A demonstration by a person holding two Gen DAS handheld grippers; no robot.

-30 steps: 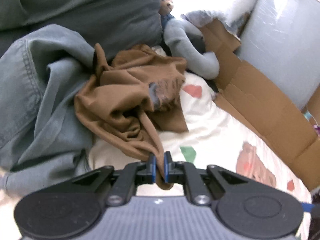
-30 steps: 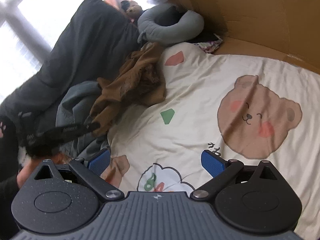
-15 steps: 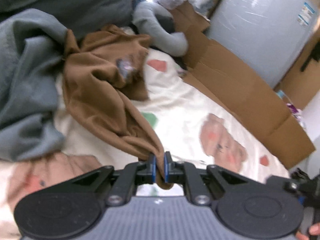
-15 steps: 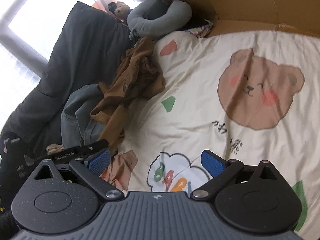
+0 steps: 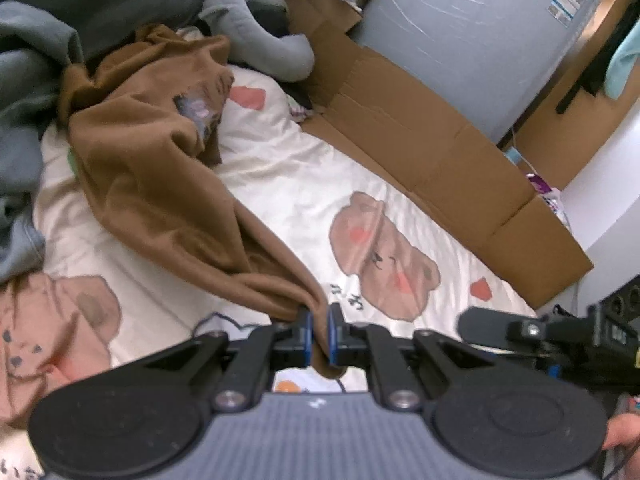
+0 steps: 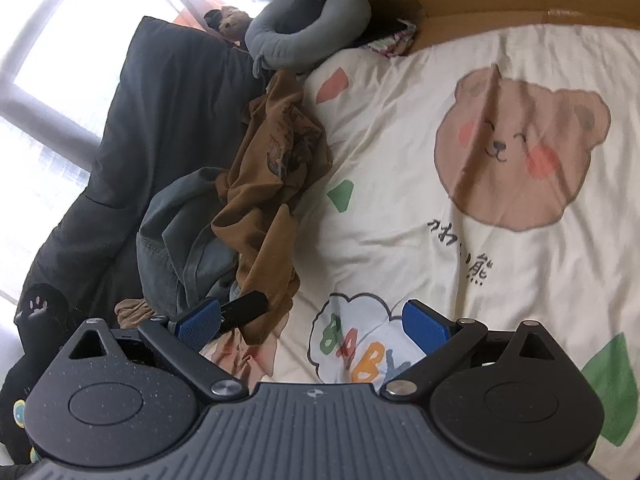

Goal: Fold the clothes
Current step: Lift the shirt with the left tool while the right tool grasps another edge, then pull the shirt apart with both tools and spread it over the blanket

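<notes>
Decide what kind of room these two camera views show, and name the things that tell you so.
Most likely a bedroom: a cream bedsheet printed with cartoon bears covers a wide soft surface, a dark grey padded quilt lies alongside, and a grey U-shaped neck pillow rests at its far end.

A cream bedsheet (image 6: 400,208) printed with brown bears covers the bed. In the right wrist view, a bright window (image 6: 48,64) glares at 10 o'clock behind a dark grey duvet (image 6: 132,152). Flattened cardboard (image 5: 424,148) lines the bed's edge at 2 o'clock in the left wrist view, beside a plastic-wrapped grey mattress (image 5: 472,40) and a white wall (image 5: 604,200).
</notes>
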